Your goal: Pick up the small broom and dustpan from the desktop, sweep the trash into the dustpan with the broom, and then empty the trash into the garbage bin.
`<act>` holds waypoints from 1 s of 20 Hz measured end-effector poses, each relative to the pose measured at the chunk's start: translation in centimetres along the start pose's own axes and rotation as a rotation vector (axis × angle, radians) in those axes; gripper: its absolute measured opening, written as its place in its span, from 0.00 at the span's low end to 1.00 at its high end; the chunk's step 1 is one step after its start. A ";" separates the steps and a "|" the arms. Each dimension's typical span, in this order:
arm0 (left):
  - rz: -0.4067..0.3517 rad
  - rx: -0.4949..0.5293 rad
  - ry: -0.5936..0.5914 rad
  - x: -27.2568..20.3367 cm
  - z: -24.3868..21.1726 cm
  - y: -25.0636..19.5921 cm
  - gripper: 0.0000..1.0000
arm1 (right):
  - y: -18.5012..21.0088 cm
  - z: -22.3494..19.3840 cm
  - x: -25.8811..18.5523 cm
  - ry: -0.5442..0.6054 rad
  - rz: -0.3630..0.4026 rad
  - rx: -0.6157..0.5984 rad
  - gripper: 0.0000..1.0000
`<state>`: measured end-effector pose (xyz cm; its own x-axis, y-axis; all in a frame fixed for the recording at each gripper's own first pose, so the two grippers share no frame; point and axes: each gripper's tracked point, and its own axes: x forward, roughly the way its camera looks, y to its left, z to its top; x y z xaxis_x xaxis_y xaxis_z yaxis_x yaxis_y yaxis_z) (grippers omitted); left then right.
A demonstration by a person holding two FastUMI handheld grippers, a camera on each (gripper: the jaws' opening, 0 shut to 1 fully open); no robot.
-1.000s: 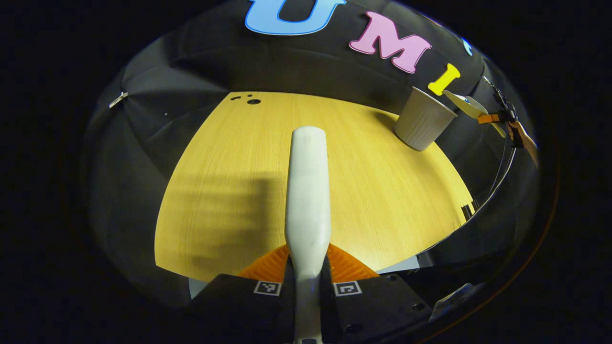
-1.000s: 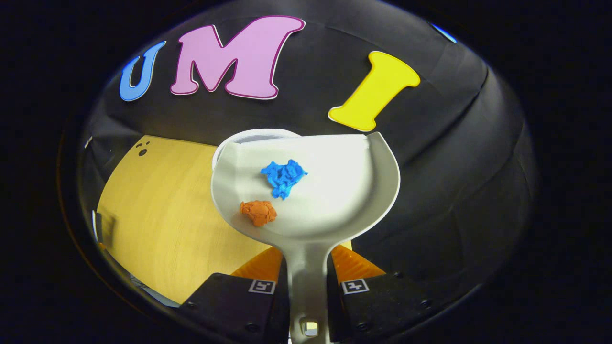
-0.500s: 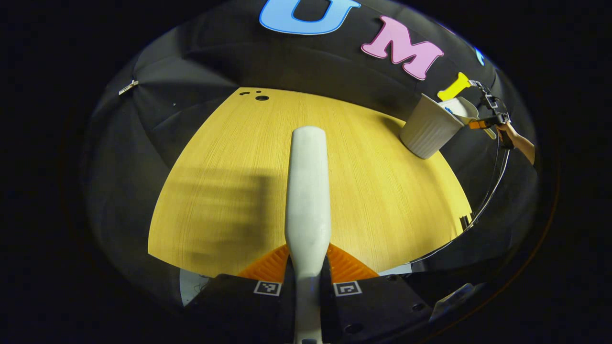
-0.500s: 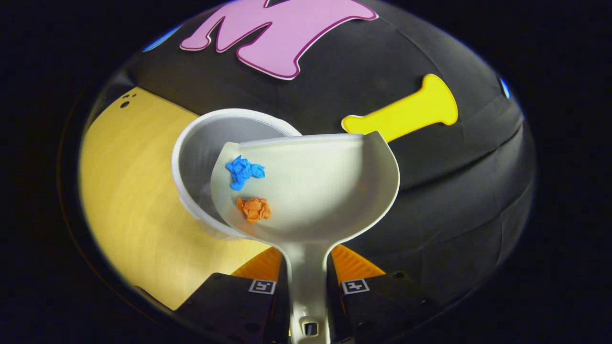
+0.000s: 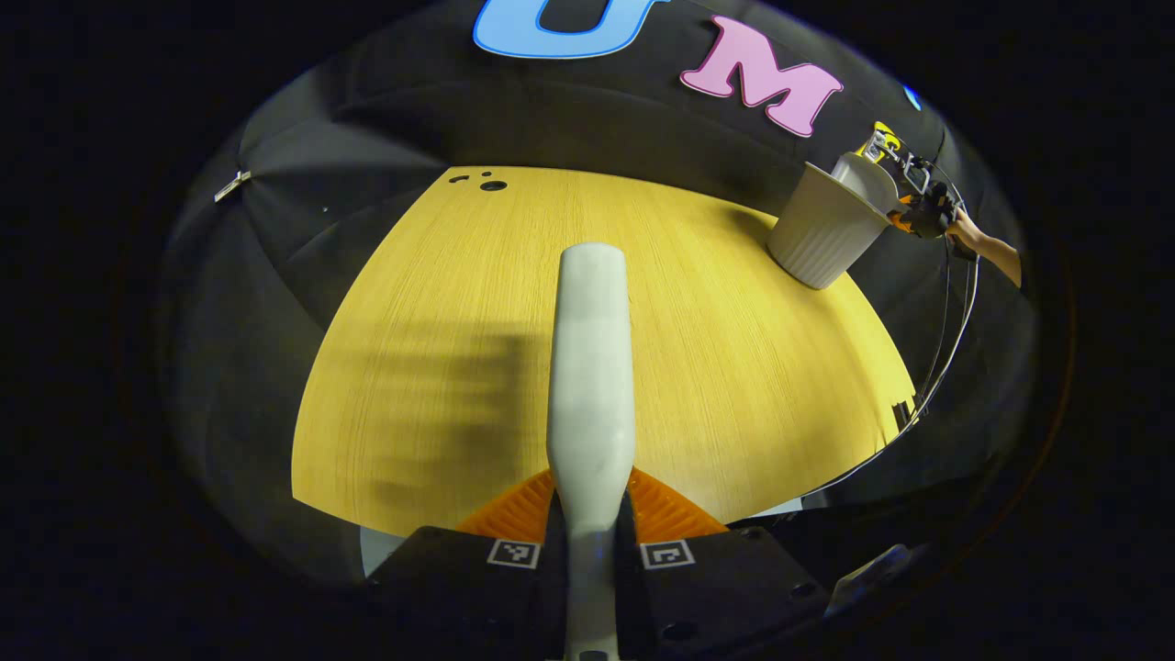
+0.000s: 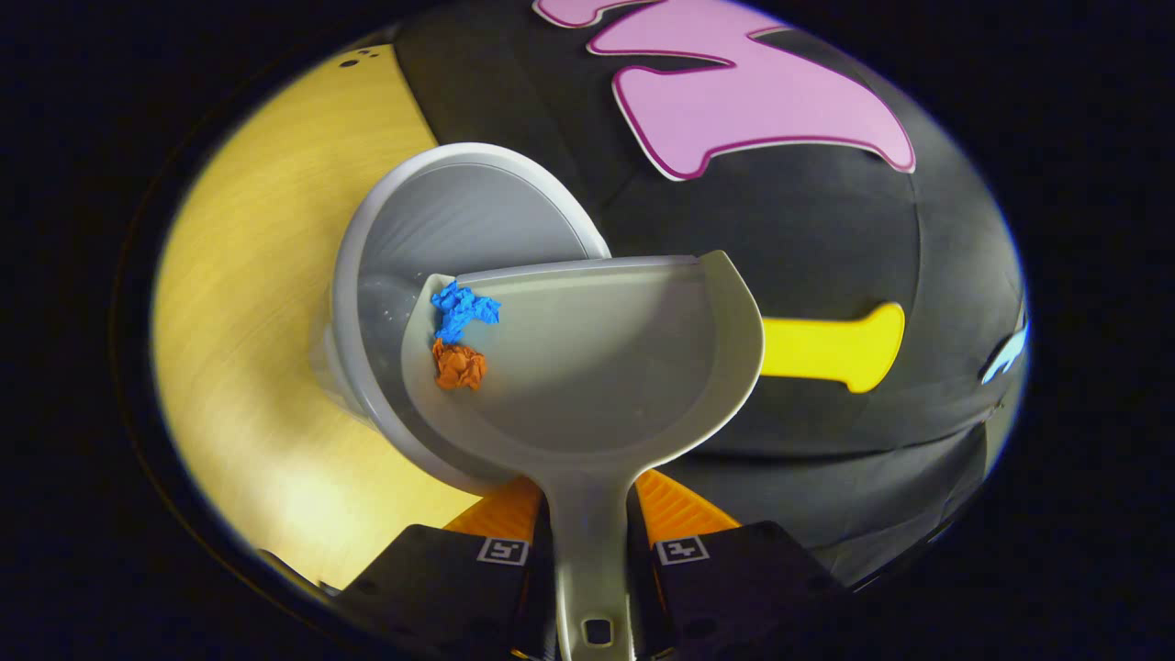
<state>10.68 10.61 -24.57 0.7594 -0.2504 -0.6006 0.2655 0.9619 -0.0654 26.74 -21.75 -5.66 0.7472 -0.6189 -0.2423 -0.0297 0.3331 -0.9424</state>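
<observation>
My right gripper [image 6: 587, 514] is shut on the handle of the pale dustpan [image 6: 606, 376], which is tilted over the open mouth of the grey garbage bin [image 6: 441, 220]. A blue paper scrap [image 6: 464, 308] and an orange scrap [image 6: 459, 364] lie at the pan's lower left side, at the edge above the bin. My left gripper [image 5: 590, 503] is shut on the white broom handle [image 5: 592, 367], held above the wooden desktop [image 5: 734, 367]. In the left gripper view the bin [image 5: 822, 234] stands at the far right with the dustpan [image 5: 867, 179] over it; the broom's bristles are hidden.
A hand and sleeve [image 5: 987, 248] with trailing cables show behind the bin in the left gripper view. Small dark holes [image 5: 491, 185] mark the desk's far corner. Black cloth walls close the desk in at the back and sides.
The dustpan has tipped further over the bin's mouth, and both scraps have slid together to its lower left edge. The broom has barely moved.
</observation>
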 end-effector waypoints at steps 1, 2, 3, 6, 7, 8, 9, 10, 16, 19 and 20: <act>-0.002 -0.005 -0.002 0.1 0.2 -0.3 0.25 | -0.4 -0.3 -0.2 -0.009 -0.013 -0.037 0.35; -0.006 -0.012 -0.005 0.2 0.3 -0.6 0.25 | -0.6 -0.6 -0.4 -0.019 -0.026 -0.069 0.35; -0.009 -0.017 -0.004 0.4 0.3 -0.9 0.25 | -0.7 -1.3 0.2 -0.028 -0.038 -0.096 0.35; -0.013 -0.021 0.008 0.6 -0.2 -1.6 0.25 | -0.6 -0.6 0.2 -0.048 -0.071 -0.187 0.35; -0.015 -0.019 0.019 0.8 -0.5 -1.8 0.25 | -0.6 0.0 0.0 -0.060 -0.091 -0.229 0.35; -0.016 -0.010 0.028 0.8 -0.8 -2.0 0.25 | -0.5 0.6 -0.4 -0.079 -0.111 -0.264 0.35; -0.012 0.002 0.035 0.8 -1.0 -2.1 0.25 | -0.3 1.1 -0.6 -0.100 -0.125 -0.290 0.35; -0.007 0.012 0.041 0.9 -1.2 -2.1 0.25 | -0.3 1.5 -0.4 -0.116 -0.135 -0.311 0.35; 0.009 0.014 0.034 1.1 -0.9 -3.4 0.25 | -0.3 1.1 0.0 -0.117 -0.090 -0.253 0.35; 0.032 0.058 0.016 1.2 -0.2 -4.4 0.25 | -0.6 0.6 0.4 -0.111 -0.042 -0.158 0.35; 0.049 0.079 0.003 1.2 0.1 -4.6 0.25 | -0.7 0.2 0.7 -0.108 -0.017 -0.110 0.38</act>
<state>10.42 5.87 -24.86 0.7707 -0.2027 -0.6040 0.2744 0.9612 0.0275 27.37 -22.28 -5.09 0.8151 -0.5418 -0.2053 -0.0845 0.2393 -0.9672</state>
